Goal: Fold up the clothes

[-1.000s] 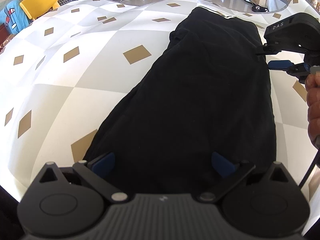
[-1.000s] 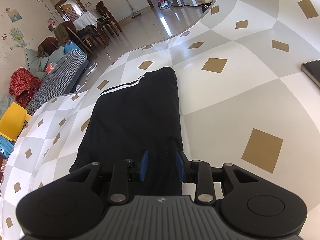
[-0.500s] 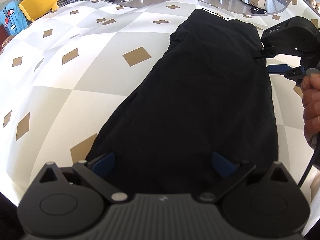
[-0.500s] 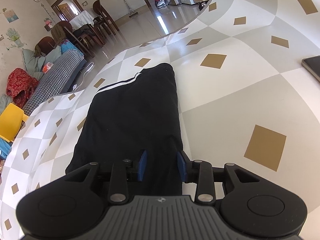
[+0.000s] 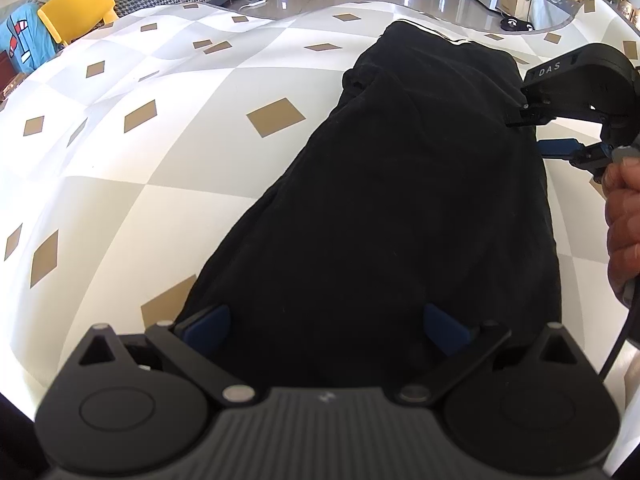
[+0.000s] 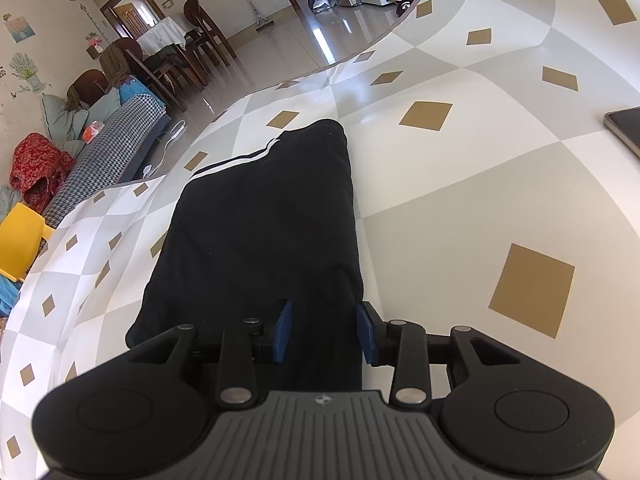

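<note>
black cotton trousers [image 6: 264, 248] lie folded lengthwise on the diamond-patterned tablecloth [image 6: 460, 184]; right gripper [image 6: 325, 332] part open astride their edge, left gripper [image 5: 326, 326] wide, both empty; a thin pinch may undo the fold

the near end of the black garment [image 5: 400, 208] was hidden behind both gripper bodies, a phone [image 6: 624, 130] at the table's right edge was cut by the frame, and only part of a hand [image 5: 624, 220] showed.
</note>
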Action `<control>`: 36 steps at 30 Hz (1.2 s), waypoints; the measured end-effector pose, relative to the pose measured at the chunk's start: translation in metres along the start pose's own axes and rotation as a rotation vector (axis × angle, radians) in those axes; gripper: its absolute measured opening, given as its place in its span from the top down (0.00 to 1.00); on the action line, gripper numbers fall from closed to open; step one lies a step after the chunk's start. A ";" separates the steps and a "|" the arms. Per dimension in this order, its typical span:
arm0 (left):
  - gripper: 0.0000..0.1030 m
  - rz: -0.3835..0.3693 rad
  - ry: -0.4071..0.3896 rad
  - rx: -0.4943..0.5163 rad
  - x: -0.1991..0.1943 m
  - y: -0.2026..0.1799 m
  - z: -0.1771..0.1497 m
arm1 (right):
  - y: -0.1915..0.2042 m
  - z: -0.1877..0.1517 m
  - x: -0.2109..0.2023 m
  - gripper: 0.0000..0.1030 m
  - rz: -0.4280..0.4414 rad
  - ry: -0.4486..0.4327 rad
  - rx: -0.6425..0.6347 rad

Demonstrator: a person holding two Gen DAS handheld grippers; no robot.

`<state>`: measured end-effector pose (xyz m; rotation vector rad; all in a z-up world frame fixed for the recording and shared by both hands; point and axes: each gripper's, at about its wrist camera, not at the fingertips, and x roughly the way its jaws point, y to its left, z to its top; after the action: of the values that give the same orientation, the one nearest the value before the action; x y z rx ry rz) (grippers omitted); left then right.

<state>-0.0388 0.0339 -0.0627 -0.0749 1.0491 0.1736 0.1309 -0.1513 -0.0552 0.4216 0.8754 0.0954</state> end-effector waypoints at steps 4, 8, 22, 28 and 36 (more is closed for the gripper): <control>0.00 0.003 -0.004 0.000 0.000 0.002 -0.003 | 0.000 0.000 0.000 0.66 0.004 0.004 -0.004; 0.00 0.004 -0.006 0.001 0.001 0.005 -0.001 | -0.003 0.000 -0.002 0.66 0.011 0.014 -0.010; 0.00 0.021 0.000 -0.014 -0.005 0.024 -0.003 | -0.008 -0.004 -0.011 0.66 -0.009 0.030 -0.037; 0.00 0.029 0.004 -0.021 -0.003 0.029 -0.002 | -0.013 -0.006 -0.017 0.65 -0.026 0.041 -0.047; 0.00 0.053 0.037 -0.059 -0.004 0.047 0.000 | -0.015 -0.007 -0.023 0.65 -0.041 0.068 -0.068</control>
<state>-0.0487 0.0794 -0.0584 -0.1040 1.0831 0.2519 0.1097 -0.1689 -0.0483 0.3377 0.9449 0.1017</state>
